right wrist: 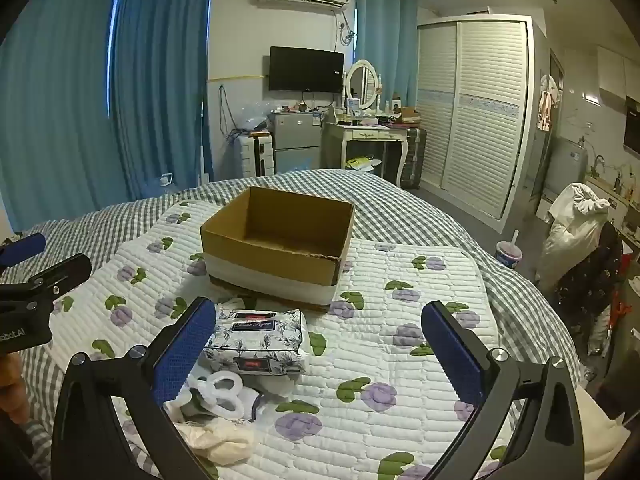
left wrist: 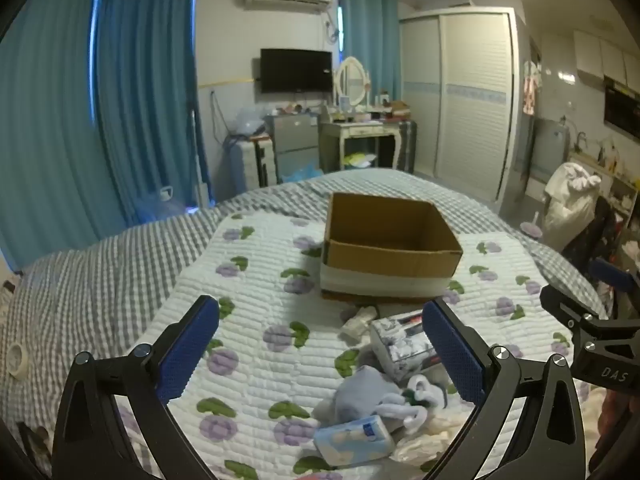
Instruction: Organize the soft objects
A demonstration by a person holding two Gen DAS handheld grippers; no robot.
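An open cardboard box (left wrist: 390, 246) (right wrist: 280, 240) stands on the floral quilt, its inside bare. In front of it lies a pile of soft things: a floral tissue pack (left wrist: 400, 342) (right wrist: 258, 340), a small blue tissue packet (left wrist: 354, 440), a grey-blue cloth (left wrist: 368, 394), white socks (right wrist: 220, 394) and a cream cloth (right wrist: 218, 438). My left gripper (left wrist: 320, 352) hovers open above the quilt, the pile near its right finger. My right gripper (right wrist: 316, 354) is open too, with the tissue pack just inside its left finger, untouched.
The quilt (right wrist: 400, 360) lies over a grey checked bedspread (left wrist: 100, 272). A tape roll (left wrist: 17, 358) rests at the far left. A cup with a straw (right wrist: 508, 254) and a bagged chair (right wrist: 576, 232) stand right of the bed. Beyond are a dresser, fridge and wardrobe.
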